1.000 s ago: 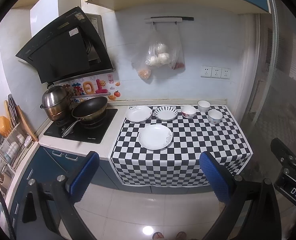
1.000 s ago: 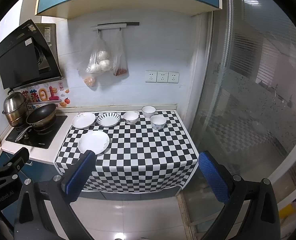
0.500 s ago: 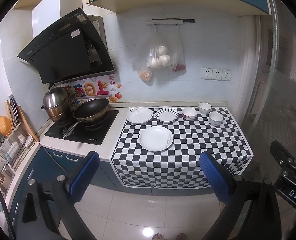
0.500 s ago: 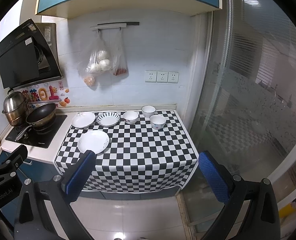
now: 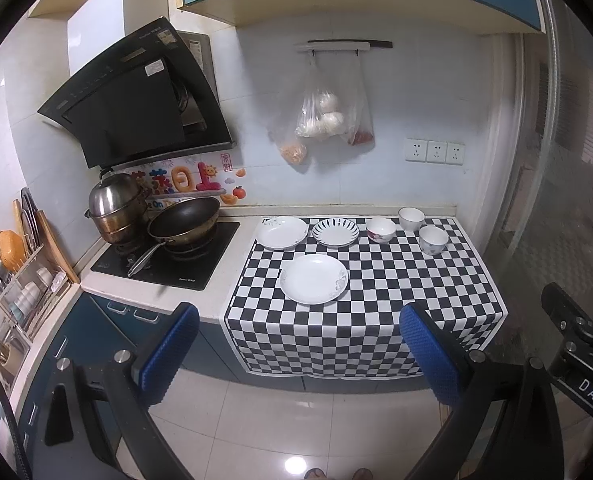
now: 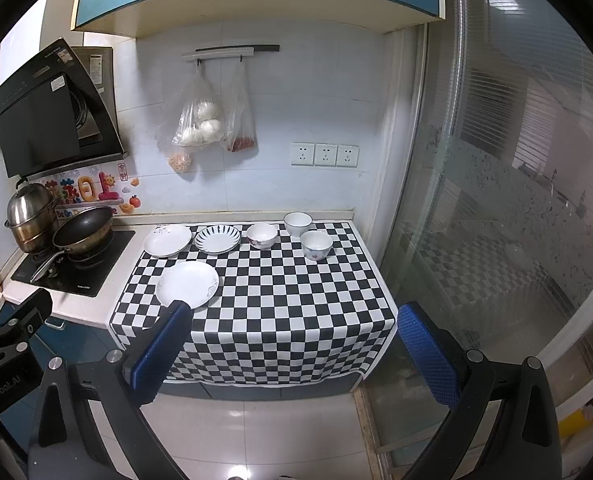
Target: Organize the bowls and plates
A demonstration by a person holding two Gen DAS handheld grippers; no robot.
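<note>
White plates (image 5: 313, 278) a touch nearer — left fingers (image 5: 168, 352) spread, as before

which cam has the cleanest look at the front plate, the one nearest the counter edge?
Left wrist: the front plate shows whole, centred between the open fingers. In the right wrist view the same plate sits left of centre, its near rim hidden by a blue fingertip.

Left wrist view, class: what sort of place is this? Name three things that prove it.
Almost certainly a small home kitchen. A range hood hangs over a hob carrying a frying pan, and plates and bowls sit on a checkered cloth covering the counter.
</note>
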